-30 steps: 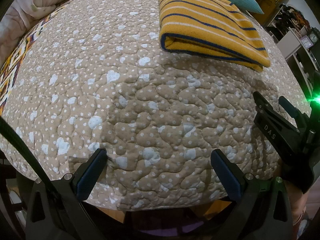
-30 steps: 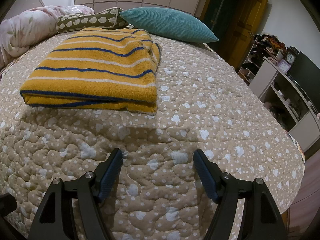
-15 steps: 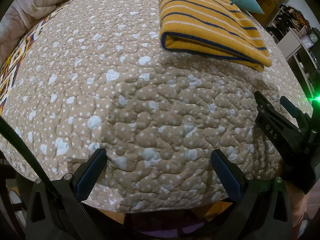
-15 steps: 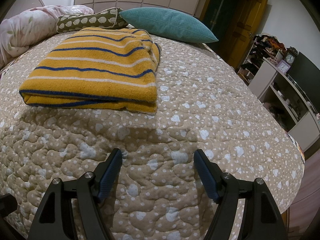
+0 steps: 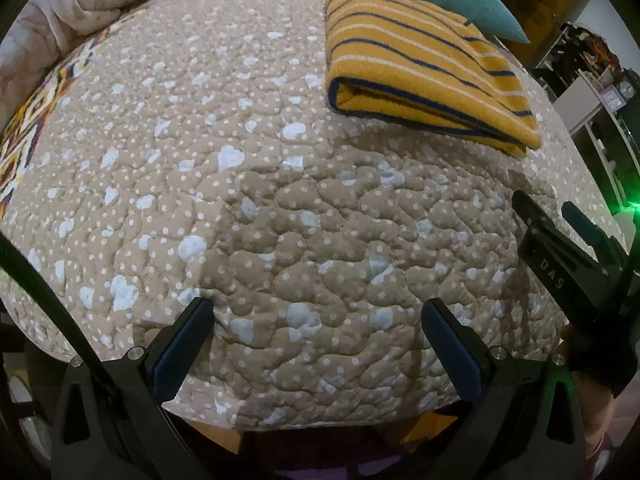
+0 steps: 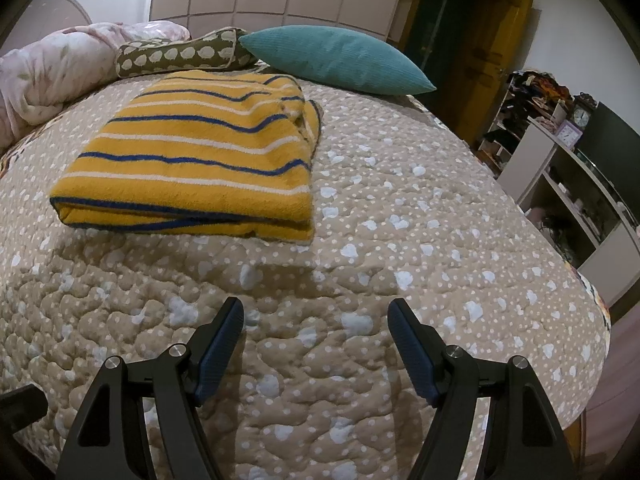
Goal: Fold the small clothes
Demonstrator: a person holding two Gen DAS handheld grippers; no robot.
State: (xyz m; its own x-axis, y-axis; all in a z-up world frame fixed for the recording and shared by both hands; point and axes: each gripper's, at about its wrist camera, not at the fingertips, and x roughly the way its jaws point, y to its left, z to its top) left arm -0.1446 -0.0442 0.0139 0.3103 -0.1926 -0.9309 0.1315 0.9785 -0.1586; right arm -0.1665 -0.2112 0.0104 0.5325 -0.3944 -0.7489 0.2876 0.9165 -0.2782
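Observation:
A yellow garment with blue and white stripes [image 5: 416, 60] lies folded into a thick rectangle on the beige dotted quilt [image 5: 260, 200], toward the pillows; it also shows in the right wrist view [image 6: 200, 160]. My left gripper [image 5: 316, 320] is open and empty, hovering over the near edge of the bed, well short of the garment. My right gripper [image 6: 316, 320] is open and empty over the quilt, a short way in front of the garment's folded edge. It also shows at the right of the left wrist view [image 5: 560, 224].
A teal pillow [image 6: 336, 60], a brown patterned cushion [image 6: 180, 54] and a pink floral duvet [image 6: 52, 68] lie at the head of the bed. White shelves with a clock [image 6: 568, 168] stand to the right. The bed's near edge [image 5: 320, 420] drops off below my left gripper.
The garment sits slightly lower in both views, so both grippers have drifted a little. Both stay open and empty.

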